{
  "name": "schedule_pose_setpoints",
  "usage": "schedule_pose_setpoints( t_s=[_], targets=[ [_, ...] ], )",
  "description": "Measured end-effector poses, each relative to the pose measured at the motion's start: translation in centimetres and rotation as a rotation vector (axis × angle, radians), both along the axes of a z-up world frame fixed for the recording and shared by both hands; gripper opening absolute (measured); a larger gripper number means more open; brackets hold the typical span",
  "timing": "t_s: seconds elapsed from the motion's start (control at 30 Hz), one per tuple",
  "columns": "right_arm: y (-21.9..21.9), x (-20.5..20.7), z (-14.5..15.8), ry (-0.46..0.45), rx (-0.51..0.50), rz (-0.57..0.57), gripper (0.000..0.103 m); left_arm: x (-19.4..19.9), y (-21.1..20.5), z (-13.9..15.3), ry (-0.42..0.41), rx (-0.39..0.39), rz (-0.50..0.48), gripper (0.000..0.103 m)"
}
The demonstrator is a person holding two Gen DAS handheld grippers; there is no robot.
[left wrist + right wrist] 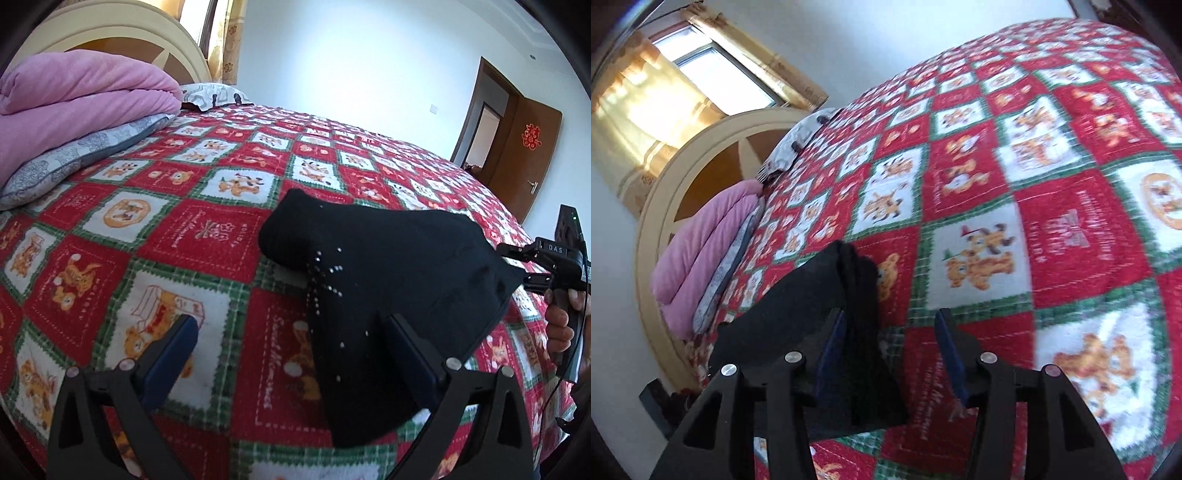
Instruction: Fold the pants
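The black pants (388, 266), dotted with small shiny studs, lie folded in a thick bundle on the red patchwork bedspread (184, 229). My left gripper (291, 339) stands wide open just above the bundle's near end; its right finger (406, 343) is over the cloth and its left finger is over bare bedspread. In the left wrist view my right gripper (517, 266), held by a hand (561, 321), sits at the bundle's right corner. In the right wrist view the right gripper (890, 343) is open, and the pants (812, 295) have a stacked edge lying beside its left finger (833, 347).
A folded pink quilt (81, 99) rests on a grey pillow (74, 158) by the cream headboard (683, 177). A brown door (524, 155) stands open beyond the bed's far right edge. A curtained window (713, 74) is behind the headboard.
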State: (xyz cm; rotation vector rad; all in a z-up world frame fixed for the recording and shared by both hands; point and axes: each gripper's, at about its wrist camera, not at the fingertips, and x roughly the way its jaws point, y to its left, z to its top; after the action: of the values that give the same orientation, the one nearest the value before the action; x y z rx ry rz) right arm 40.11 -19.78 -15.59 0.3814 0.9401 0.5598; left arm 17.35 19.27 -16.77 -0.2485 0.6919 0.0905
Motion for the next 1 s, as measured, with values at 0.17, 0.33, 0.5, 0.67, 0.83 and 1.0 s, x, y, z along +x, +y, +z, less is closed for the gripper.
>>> schedule_pose_setpoints(
  t_s=[0.17,0.33,0.5,0.67,0.83,1.0],
  targets=[
    [-2.8,-1.4,0.3,-0.004,0.006,-0.097,0.052,-1.3,-0.4,0.6,0.007,0.01,0.02,0.103],
    [-3.8,-5.8,3.0,-0.09,-0.075,-0.068,0.052,-3.1,-1.9,2.3,-0.032,0.042,0.01,0.103],
    [-4.6,-11.0,6.0,-0.178,-0.101,-0.025,0.057,-4.8,-3.6,4.3,-0.069,0.064,-0.021,0.103],
    [-4.8,-15.6,8.5,-0.238,-0.116,0.011,0.058,-6.8,-5.1,6.5,-0.109,0.077,-0.051,0.103],
    [-4.7,-20.2,11.5,-0.326,-0.187,0.034,0.059,-8.9,-6.4,8.6,-0.154,0.084,-0.073,0.103],
    [-4.8,-24.0,13.9,-0.418,-0.251,0.057,0.064,-10.7,-7.2,10.2,-0.192,0.081,-0.073,0.103]
  ],
)
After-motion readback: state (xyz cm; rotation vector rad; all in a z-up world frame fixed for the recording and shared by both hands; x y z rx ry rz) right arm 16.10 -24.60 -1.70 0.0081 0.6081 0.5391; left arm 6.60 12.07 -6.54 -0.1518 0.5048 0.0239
